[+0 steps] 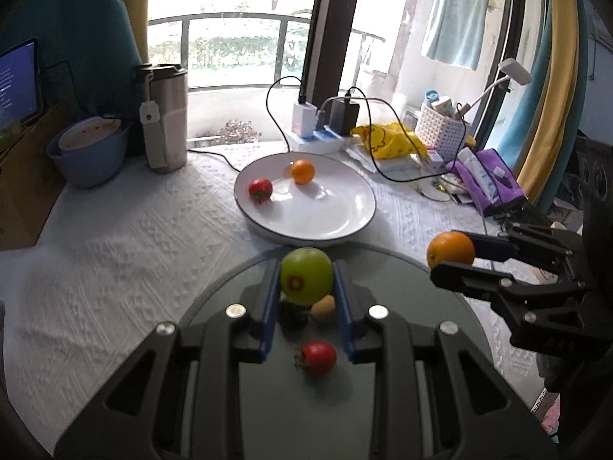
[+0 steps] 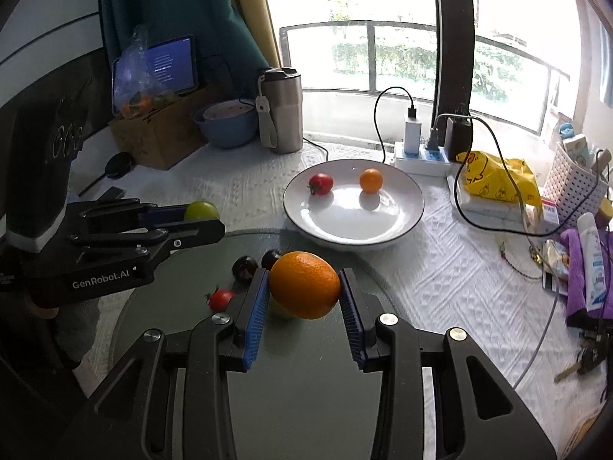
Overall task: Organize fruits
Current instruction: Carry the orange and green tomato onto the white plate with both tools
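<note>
Left wrist view shows the carry step: left tool [image 1: 306,287] clenched on a green apple [image 1: 306,280], right tool [image 1: 452,258] grasping an orange [image 1: 451,249], both near the white plate [image 1: 345,222], where each fruit next needs setting down.

Yellowish fruit [image 1: 325,308] half hidden behind green fruit [image 1: 306,281], tablet [image 1: 17,80] cut off

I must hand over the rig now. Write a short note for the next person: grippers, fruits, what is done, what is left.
Left gripper: shut on the green apple, above the dark round board.
Right gripper: shut on the large orange.
Done: red fruit and small orange lie on the white plate.
Left: put down both held fruits; one red fruit, a yellowish one and dark ones are on the board.
</note>
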Demonstrator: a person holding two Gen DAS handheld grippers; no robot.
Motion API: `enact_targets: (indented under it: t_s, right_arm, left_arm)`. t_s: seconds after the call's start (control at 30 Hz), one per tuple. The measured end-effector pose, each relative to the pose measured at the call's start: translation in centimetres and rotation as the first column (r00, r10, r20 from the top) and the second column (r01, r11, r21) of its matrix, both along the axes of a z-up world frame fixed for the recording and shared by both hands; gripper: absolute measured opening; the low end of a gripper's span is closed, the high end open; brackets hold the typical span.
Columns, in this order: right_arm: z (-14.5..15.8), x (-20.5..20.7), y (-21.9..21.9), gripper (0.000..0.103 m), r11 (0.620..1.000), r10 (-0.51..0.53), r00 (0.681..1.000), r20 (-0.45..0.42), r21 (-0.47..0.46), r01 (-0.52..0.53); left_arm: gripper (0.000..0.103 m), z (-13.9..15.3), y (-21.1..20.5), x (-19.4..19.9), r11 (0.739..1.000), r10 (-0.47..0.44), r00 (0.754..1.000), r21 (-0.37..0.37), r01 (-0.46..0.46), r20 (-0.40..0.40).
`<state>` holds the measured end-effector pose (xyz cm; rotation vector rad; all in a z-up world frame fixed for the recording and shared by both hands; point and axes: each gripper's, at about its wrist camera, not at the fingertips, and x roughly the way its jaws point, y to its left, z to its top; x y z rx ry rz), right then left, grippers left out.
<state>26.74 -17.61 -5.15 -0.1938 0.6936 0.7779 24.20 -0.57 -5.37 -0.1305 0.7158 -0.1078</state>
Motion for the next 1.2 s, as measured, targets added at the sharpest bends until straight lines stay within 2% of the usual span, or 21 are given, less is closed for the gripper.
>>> enact_targets:
  t_s: [0.63, 0.93, 1.2]
  right_arm:
    - [-1.3, 6.8, 3.3, 0.039, 1.000, -0.003, 0.999, -0.038, -0.024, 0.002]
    - [-2.6, 10.1, 4.9, 0.039, 0.999, -0.001, 0.998, -0.068, -0.034, -0.001]
    - [-4.4, 11.8, 5.7, 0.039, 1.000, -0.003, 0.992, -0.124, -0.020, 0.001]
  left_arm:
    - [0.028, -1.3, 1.3, 7.8, 0.998, -0.066, 0.998, -0.002, 0.066, -0.002]
    - [0.028, -2.6, 2.2, 11.7, 0.996, -0.083, 0.995, 0.005, 0.084, -0.046]
    - [0.028, -4.2, 2.4, 13.2, 0.996, -0.085, 0.994, 0.001, 0.085, -0.074]
